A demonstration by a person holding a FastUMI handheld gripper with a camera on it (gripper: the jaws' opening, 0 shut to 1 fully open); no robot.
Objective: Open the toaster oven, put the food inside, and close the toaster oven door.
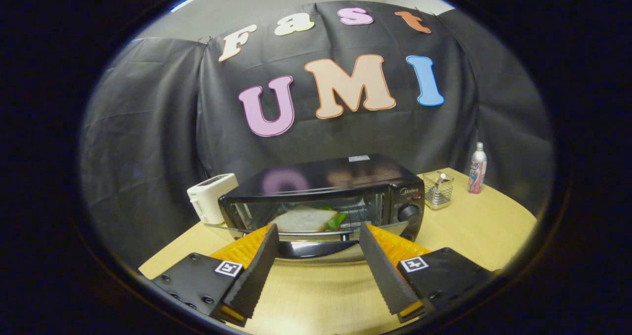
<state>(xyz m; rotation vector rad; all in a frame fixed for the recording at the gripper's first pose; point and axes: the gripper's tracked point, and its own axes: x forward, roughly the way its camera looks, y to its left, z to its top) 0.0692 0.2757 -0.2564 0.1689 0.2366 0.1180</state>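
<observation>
We see the black-and-orange two-finger gripper (316, 234) spread wide, holding nothing, above the light wooden table (493, 226). Just ahead, the black toaster oven (326, 197) has its glass door (316, 250) folded down; the white-bread sandwich (306, 220) lies inside.

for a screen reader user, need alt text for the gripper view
A black toaster oven sits on a wooden table, door dropped open, a sandwich inside. The open tongs hover just before the door, holding nothing.
</observation>
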